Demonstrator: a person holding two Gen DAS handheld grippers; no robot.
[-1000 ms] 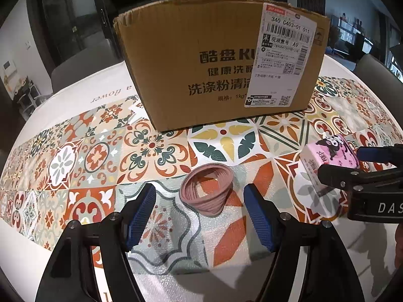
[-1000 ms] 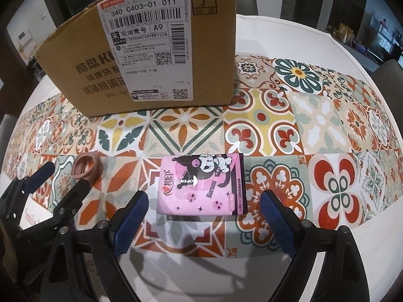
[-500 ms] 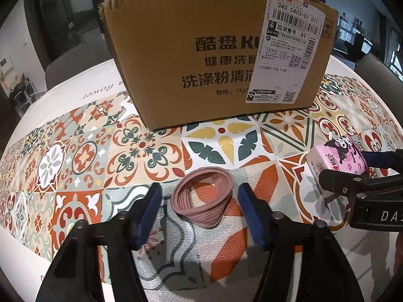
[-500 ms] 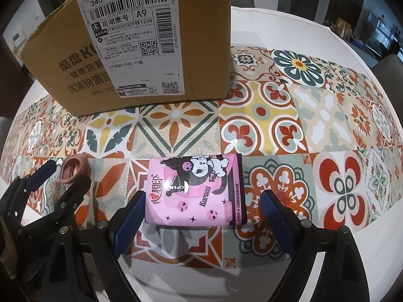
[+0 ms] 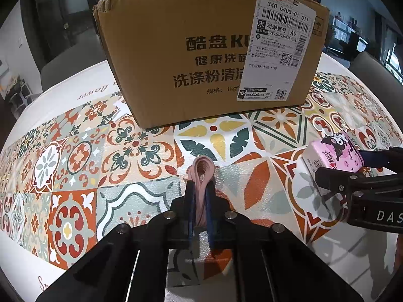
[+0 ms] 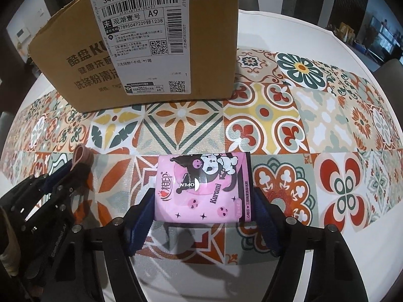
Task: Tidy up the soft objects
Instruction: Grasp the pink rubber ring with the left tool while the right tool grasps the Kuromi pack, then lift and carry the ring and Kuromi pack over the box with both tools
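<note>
Early going: nothing visibly boxed yet; your left gripper (image 5: pixel 200 201) is clamped flat on the pink hair tie (image 5: pixel 201 173) and your right gripper (image 6: pixel 204 216) is closing around the pink tissue pack (image 6: pixel 201 188), both on the patterned mat just before the cardboard box (image 5: pixel 201 58), still to be loaded.

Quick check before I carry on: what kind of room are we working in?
Probably a home dining area: a round table under a tile-patterned mat, chairs around it, and a shipping box on top.
</note>
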